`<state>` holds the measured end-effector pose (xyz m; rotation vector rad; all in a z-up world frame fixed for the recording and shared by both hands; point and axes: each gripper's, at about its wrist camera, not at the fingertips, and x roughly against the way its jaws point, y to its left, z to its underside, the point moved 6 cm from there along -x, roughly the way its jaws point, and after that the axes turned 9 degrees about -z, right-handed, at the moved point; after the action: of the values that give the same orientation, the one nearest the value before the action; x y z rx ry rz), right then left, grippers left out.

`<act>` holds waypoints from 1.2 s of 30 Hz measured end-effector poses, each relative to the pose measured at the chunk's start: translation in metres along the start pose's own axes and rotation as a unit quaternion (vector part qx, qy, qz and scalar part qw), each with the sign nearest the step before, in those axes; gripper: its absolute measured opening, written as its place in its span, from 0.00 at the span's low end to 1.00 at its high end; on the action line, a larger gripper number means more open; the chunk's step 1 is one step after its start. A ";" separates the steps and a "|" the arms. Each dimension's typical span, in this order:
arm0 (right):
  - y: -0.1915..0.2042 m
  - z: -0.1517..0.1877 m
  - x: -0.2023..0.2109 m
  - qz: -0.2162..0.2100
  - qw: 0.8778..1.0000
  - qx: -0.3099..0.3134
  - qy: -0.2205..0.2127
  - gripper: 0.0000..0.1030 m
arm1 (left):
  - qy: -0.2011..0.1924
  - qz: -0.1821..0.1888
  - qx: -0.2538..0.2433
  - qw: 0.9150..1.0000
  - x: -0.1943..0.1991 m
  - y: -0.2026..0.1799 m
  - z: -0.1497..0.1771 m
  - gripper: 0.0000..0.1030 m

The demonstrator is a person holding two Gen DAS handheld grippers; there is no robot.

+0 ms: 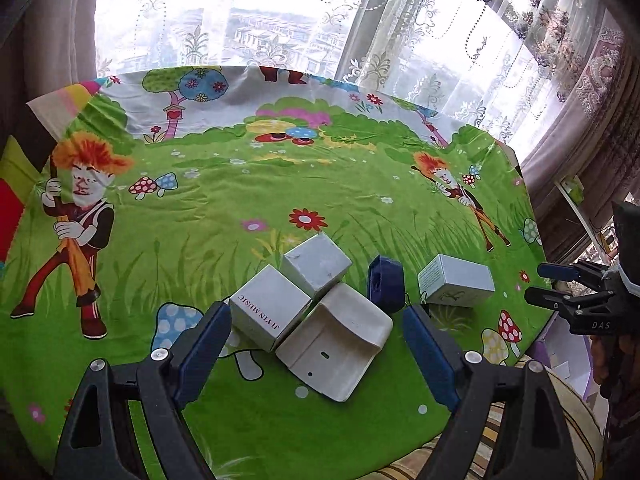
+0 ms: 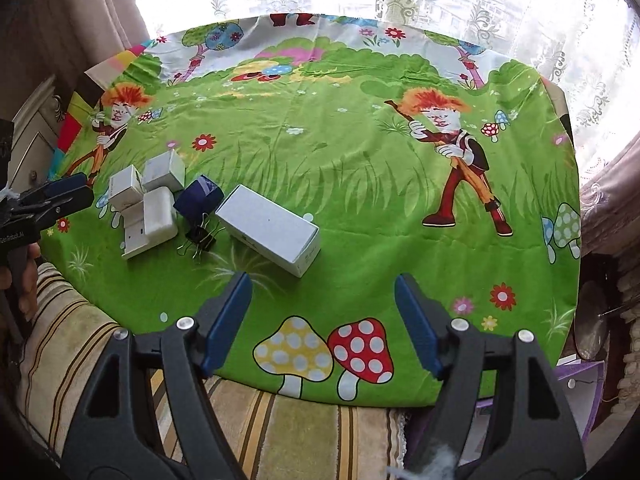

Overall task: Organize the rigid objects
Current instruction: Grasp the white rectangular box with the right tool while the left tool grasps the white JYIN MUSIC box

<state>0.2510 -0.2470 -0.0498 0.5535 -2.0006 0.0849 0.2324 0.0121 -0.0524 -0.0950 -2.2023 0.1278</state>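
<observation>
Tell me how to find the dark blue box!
Look at the green cartoon tablecloth, near the cluster of pale boxes. The dark blue box sits between the rounded white case and the long white box. It's the only blue one.

Looks like someone's home: lace curtains (image 1: 400, 40) over a big window, a kids' cartoon cloth (image 2: 320, 152) covering the bench, striped rug (image 2: 280, 432) on the floor below.

Binder clips (image 2: 199, 237), lower left, hidden behind the white device (image 1: 335, 340) at lower centre in the left view.
</observation>
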 end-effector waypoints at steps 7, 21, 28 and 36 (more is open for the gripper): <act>0.020 -0.019 -0.036 -0.024 0.997 0.072 0.020 0.75 | 0.030 -0.022 -0.018 0.999 -0.030 0.011 0.000 0.85; 0.035 -0.030 -0.086 -0.072 0.990 0.107 0.051 0.75 | 0.050 -0.024 -0.050 0.997 -0.055 0.012 0.004 0.59; 0.041 -0.023 -0.096 -0.080 0.990 0.098 0.066 0.40 | 0.044 -0.043 -0.054 0.997 -0.054 0.013 0.005 0.57; 0.038 -0.016 -0.096 -0.073 0.994 0.066 0.056 0.39 | 0.030 -0.092 -0.070 0.993 -0.049 0.014 0.007 0.57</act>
<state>0.2852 -0.1749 -0.1177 0.7625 -1.8489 0.1549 0.2558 0.0195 -0.0976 0.0277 -2.1464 -0.1306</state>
